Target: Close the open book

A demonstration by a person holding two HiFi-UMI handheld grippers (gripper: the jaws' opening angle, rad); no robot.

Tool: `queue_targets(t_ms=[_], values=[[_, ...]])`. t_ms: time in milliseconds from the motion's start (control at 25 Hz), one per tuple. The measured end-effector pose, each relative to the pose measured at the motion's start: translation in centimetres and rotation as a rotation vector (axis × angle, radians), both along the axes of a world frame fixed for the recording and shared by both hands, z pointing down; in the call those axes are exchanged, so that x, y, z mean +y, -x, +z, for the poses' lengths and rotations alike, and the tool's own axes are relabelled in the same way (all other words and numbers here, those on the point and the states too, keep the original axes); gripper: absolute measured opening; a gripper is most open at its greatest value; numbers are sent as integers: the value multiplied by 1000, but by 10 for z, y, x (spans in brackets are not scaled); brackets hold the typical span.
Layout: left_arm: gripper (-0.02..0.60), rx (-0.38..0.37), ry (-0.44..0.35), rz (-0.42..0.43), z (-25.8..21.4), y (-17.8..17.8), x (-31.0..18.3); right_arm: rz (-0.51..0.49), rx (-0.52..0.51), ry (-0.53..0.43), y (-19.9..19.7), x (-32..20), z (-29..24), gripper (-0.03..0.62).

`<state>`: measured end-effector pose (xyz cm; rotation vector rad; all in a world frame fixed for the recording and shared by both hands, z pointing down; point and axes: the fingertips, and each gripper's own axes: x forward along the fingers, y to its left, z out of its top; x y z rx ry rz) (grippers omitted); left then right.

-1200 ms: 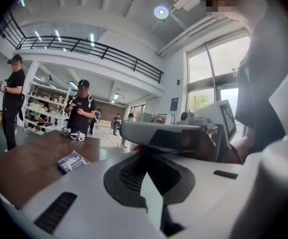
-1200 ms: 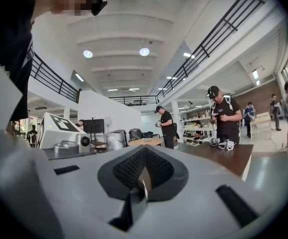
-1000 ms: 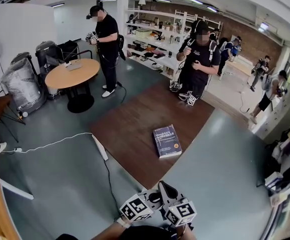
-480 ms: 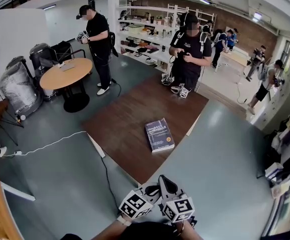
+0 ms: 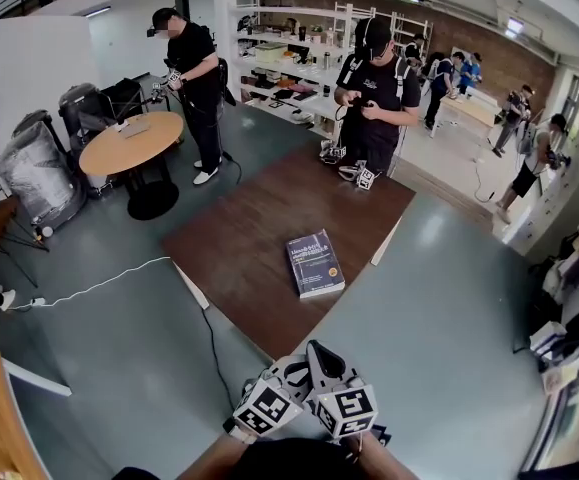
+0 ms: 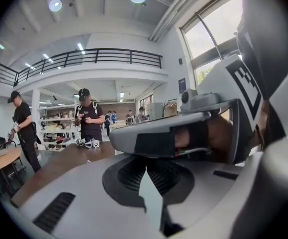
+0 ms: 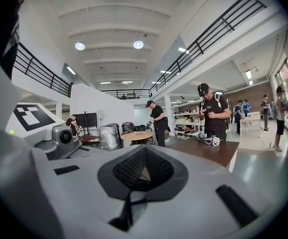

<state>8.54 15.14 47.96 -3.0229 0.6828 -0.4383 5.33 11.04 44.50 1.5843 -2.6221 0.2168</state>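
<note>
A dark blue book [image 5: 315, 263] is pictured lying flat and cover up near the middle of a long brown surface [image 5: 231, 248], with its pages shut. From this the closing called for by the task is judged to be done already, and nothing is seen resting on or against the volume.

Both grippers are held low at the person's body, side by side and well apart from the book. This posture is read as rest rather than reach. The left gripper [image 6: 147, 183] is shown clenched with nothing between its jaws, and the body of its neighbour fills the view just beside it. The right gripper [image 7: 141, 176] is likewise clenched and empty, and it is pointed out across the hall rather than down at the book.

At the far end of the surface, spare grippers [image 5: 357, 173] with marker cubes are seen set down in front of a person in black [image 5: 374, 88], whose hands are occupied with a small object. A second person [image 5: 191, 63] is seen standing by a round table [image 5: 129, 146], away from the work.
</note>
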Motion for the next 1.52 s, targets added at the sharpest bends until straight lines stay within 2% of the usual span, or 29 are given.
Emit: queue_targets(t_ms=[280,560,800,880,1080,1280,1520], values=[[3,-46,-51,39,1,5,-1,-47,-35,7,6,-1,-2,-14],[3,-40,-35,36,6,11,2,-70,-35,19,13,2,3,-14],[3,14,76,-10,10,11,0,-108,-27,36,13,4,11,-14],[3,31,88,-14,8,11,0,-123,-37,29,11,5,9,-14],[3,59,79,-64,0,24,-13,-50,-60,24,-14,2,6,-14],[3,112,123,-123,-2,42,-26,3,-78,54,-43,2,12,-14],[3,176,162,-140,-6,48,-32,35,-59,88,-60,10,25,-14]])
